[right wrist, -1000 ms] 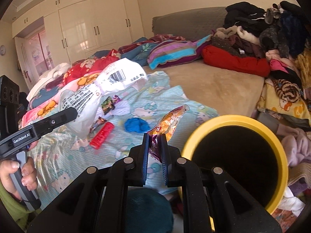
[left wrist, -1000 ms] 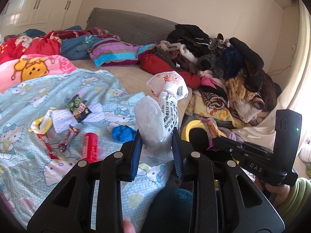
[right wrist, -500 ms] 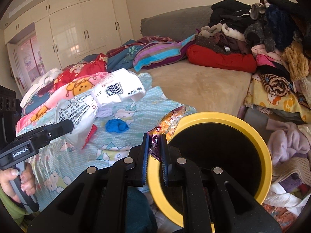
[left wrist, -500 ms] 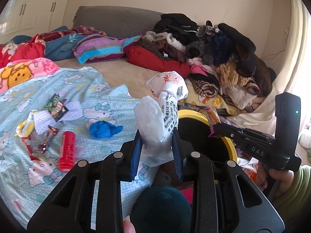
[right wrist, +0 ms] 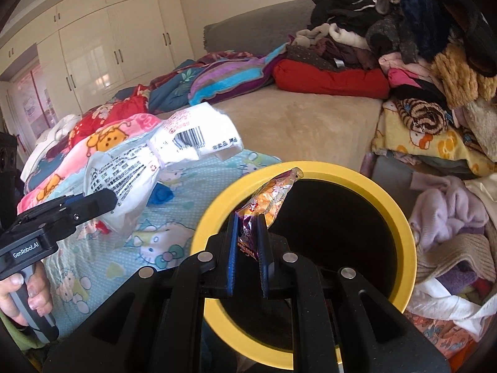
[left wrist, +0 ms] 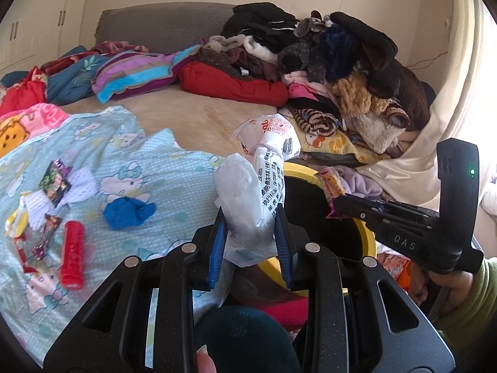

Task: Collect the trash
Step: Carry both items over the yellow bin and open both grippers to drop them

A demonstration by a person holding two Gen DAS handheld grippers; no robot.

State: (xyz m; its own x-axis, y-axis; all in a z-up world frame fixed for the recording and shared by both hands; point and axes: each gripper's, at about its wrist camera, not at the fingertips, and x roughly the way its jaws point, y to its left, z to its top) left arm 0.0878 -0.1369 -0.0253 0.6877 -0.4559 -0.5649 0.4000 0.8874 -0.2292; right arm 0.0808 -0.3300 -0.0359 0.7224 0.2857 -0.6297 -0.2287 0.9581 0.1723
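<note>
It was a home bedroom: a bed [left wrist: 202, 118] filled the frame's middle, clothes [left wrist: 335, 62] piled upper right, white wardrobes [right wrist: 118, 43] upper left.

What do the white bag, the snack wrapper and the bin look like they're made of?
White bag: thin, soft plastic film, going by its crumples, translucent patches and printed text. Snack wrapper: glossy plastic or foil film, judging by its shine and sharp creases. Bin: probably hard moulded plastic, with a smooth, even yellow rim with a slight sheen; its dark inside shows too little to tell.
</note>
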